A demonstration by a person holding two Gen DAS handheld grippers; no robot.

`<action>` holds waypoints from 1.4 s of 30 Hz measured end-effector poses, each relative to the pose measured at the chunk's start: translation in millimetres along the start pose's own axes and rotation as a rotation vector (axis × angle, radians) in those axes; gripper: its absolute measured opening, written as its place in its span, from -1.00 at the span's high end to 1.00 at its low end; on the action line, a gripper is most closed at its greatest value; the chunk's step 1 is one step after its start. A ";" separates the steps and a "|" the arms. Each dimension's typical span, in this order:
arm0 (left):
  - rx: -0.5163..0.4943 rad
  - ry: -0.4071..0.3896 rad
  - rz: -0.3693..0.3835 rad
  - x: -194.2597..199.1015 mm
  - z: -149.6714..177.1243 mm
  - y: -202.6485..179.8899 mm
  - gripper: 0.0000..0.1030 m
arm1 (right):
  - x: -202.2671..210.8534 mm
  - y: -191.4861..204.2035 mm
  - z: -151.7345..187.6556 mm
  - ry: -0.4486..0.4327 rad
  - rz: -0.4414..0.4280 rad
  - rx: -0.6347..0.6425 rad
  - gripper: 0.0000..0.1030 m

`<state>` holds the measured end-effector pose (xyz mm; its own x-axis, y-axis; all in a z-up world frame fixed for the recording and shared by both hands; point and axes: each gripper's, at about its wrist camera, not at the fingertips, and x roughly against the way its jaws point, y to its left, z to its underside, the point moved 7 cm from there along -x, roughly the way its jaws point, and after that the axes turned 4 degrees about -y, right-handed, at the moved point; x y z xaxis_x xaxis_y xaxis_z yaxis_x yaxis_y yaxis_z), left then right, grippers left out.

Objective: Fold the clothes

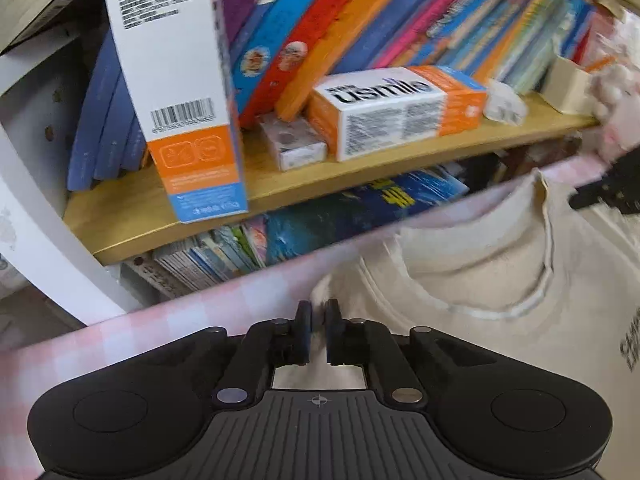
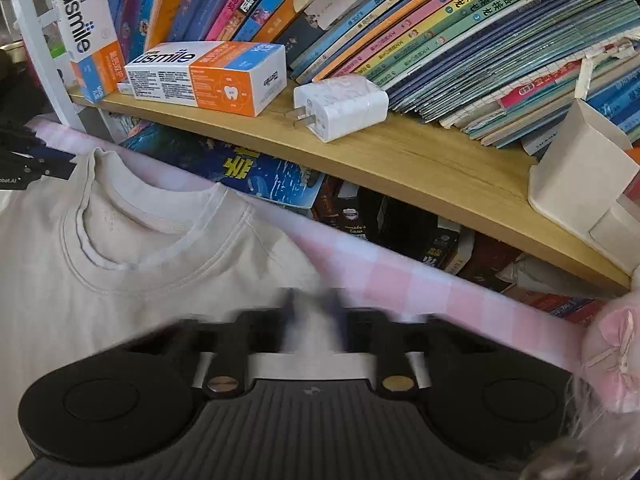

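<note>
Gripping the cream shirt [image 1: 480, 320] at both shoulders, we pinch its fabric in the left gripper [image 1: 318, 320] and right gripper [image 2: 314, 312], both nearly closed.

right gripper [image 2: 314, 312] fingers pinched on cream t-shirt [image 2: 120, 264] shoulder, pink checked cloth [image 2: 420, 280] beneath.

A surface covered in pink-and-white checked cloth [image 2: 400, 276] carries a cream cotton T-shirt [image 2: 132, 264], spread flat with its ribbed collar toward the far edge. Just beyond that edge stands a light wooden shelf board [image 2: 420, 160] bearing a row of leaning, colourful books [image 2: 460, 32], an orange-and-white toothpaste carton lying on its side [image 2: 208, 76], a second such carton standing upright at the left [image 2: 88, 36], and a white plug-in charger [image 2: 344, 106] to the right of the lying carton. At the shelf's right end sits a small open white cardboard box [image 2: 580, 168].
</note>
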<state>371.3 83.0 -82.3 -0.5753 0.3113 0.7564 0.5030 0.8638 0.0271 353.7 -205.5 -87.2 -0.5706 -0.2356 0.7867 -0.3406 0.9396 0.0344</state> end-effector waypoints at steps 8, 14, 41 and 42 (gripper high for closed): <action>0.040 -0.025 -0.121 -18.0 -18.4 5.6 0.88 | -13.1 -7.7 -18.3 -0.065 0.093 -0.056 0.93; 0.079 -0.007 -0.204 -14.7 -22.8 6.7 0.54 | -17.0 -11.9 -27.2 -0.063 0.139 -0.056 0.56; 0.646 -0.087 -0.197 243.2 260.6 -6.7 0.01 | 206.0 110.1 243.7 -0.040 0.286 -0.271 0.05; 0.632 -0.080 -0.200 243.2 262.5 -6.2 0.12 | 209.4 114.1 253.3 -0.031 0.301 -0.287 0.05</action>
<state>58.9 257.3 -70.1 -0.6766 0.1283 0.7251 -0.0790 0.9664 -0.2447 6.1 -210.6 -74.7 -0.6364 0.0567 0.7692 0.0644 0.9977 -0.0202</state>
